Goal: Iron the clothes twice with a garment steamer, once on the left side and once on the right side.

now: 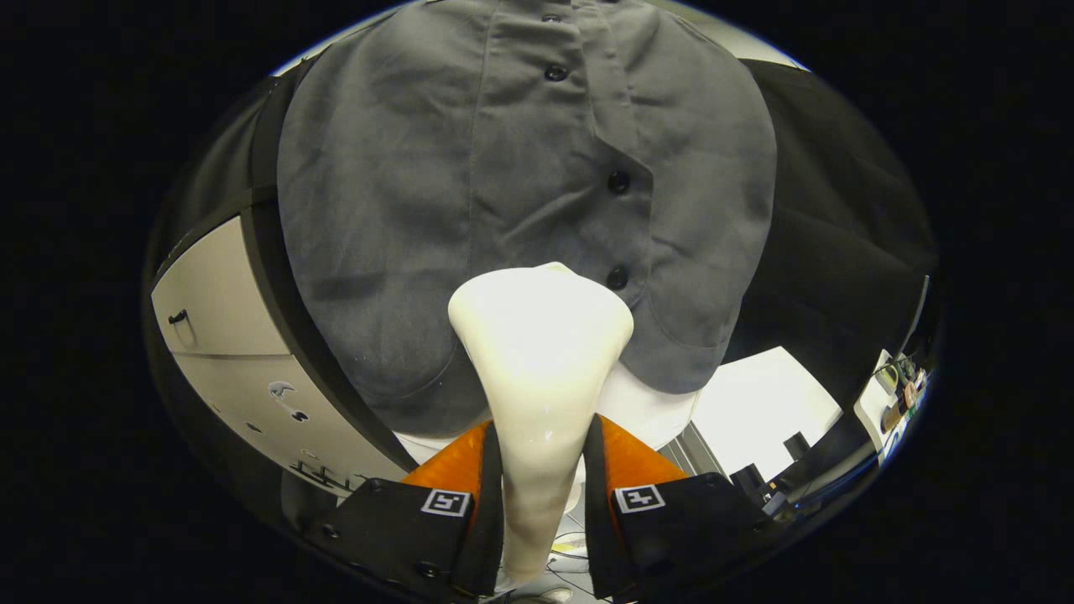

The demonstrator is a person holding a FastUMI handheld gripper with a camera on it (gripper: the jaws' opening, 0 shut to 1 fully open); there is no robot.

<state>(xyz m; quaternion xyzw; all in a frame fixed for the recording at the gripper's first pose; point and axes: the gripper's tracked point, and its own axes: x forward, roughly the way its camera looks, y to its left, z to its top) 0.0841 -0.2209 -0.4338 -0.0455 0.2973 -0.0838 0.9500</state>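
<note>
Between the gripper (pixel 541 470) fingers sits the pinched steamer (pixel 537 352), its head against the grey shirt (pixel 470 210).

The steamer (pixel 537 361) stands in front of the grey shirt (pixel 403 210) and hides the lower run of its button placket; whether its head touches the cloth cannot be told. The shirt's collar and shoulders are cut off above. The steamer's handle disappears below between the tongs (pixel 541 470), whose two fingers press its neck from either side. Small clutter (pixel 899 394) far off beside the white table (pixel 763 403) is too tiny to name.
</note>
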